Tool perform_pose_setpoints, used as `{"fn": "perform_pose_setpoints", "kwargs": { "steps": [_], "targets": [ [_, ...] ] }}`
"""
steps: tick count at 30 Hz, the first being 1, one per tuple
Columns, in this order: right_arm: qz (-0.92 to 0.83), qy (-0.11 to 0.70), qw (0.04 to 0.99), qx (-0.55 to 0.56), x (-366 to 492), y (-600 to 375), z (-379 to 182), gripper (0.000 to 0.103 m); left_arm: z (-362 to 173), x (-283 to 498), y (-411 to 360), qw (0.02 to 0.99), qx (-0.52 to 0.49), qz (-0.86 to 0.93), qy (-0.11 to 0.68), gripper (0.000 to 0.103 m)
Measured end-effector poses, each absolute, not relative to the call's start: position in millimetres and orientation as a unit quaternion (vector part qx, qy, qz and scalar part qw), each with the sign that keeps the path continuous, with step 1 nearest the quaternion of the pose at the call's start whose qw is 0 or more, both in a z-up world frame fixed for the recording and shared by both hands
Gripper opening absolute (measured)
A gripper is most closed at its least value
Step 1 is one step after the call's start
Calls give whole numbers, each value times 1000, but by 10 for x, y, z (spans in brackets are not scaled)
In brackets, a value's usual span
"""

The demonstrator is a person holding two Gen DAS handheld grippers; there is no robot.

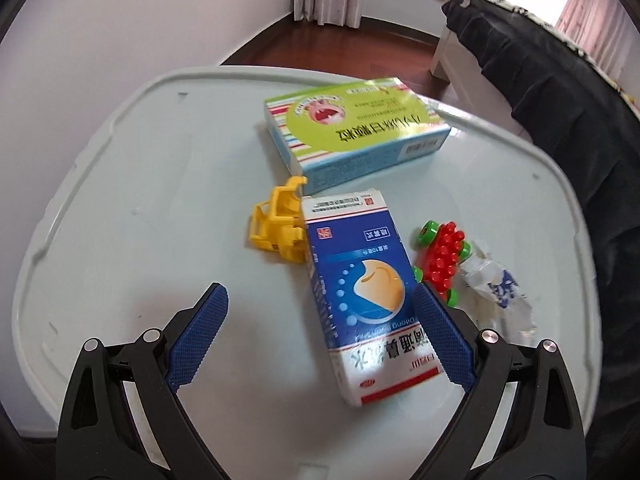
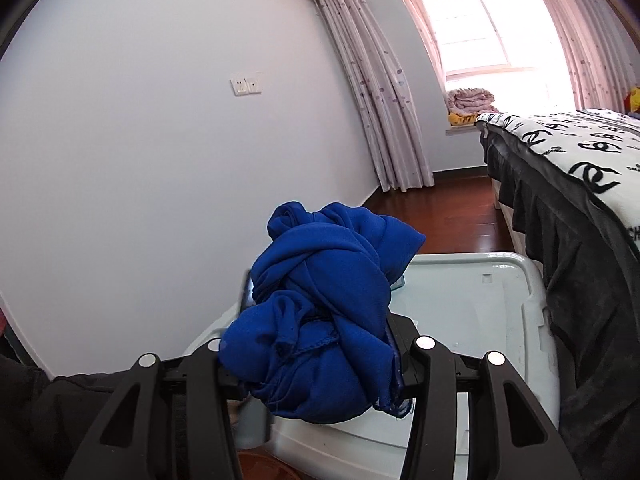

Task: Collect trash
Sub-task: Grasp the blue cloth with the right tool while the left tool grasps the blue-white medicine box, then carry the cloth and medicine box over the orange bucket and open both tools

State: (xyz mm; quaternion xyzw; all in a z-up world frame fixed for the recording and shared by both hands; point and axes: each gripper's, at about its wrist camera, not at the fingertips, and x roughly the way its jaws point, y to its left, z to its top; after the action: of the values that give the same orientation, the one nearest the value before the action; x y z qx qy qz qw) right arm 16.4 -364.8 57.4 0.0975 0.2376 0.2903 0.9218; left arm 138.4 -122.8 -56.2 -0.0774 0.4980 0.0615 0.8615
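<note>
On the pale lid (image 1: 120, 168) — two boxes (image 1: 352, 132), two toys (image 1: 280, 226); left jaws wide, right jaws clamping one blue cloth (image 2: 320, 308).

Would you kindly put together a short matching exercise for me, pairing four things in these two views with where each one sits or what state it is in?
Things:
1. blue cloth
2. blue and white box
3. yellow toy
4. crumpled clear wrapper

Places or states:
A. touching the left side of the blue and white box
B. clamped in the right gripper
C. right of the red and green toy
D. between the open fingers of the left gripper

Pairs: 1-B, 2-D, 3-A, 4-C
</note>
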Motion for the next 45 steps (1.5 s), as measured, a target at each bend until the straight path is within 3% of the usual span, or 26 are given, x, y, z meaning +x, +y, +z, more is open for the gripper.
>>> {"fn": "perform_pose_setpoints", "kwargs": {
  "steps": [9,22,24,25,26,27,37,45],
  "targets": [
    [294,225,923,102,49,-3713,628,47,-549,1397,-1416,874,-50,64,479,91],
    [292,220,925,106,34,-3717,646,48,-827,1494,-1379,848,-51,86,521,91],
    [291,219,925,106,32,-3718,651,48,-848,1461,-1350,855,-50,79,510,85],
    [291,219,925,106,26,-3715,653,48,-830,1442,-1353,861,-47,69,502,73],
    [291,220,925,105,28,-3714,652,48,-809,1430,-1368,865,-44,60,497,54],
    [290,221,926,104,25,-3711,650,48,-765,1419,-1406,869,-29,54,491,53],
    [293,211,927,97,-14,-3649,693,48,-171,940,-1319,903,-33,5,429,51],
    [306,204,927,79,-275,-3391,764,48,428,38,-1104,918,-13,-56,392,51]
  ]
}}
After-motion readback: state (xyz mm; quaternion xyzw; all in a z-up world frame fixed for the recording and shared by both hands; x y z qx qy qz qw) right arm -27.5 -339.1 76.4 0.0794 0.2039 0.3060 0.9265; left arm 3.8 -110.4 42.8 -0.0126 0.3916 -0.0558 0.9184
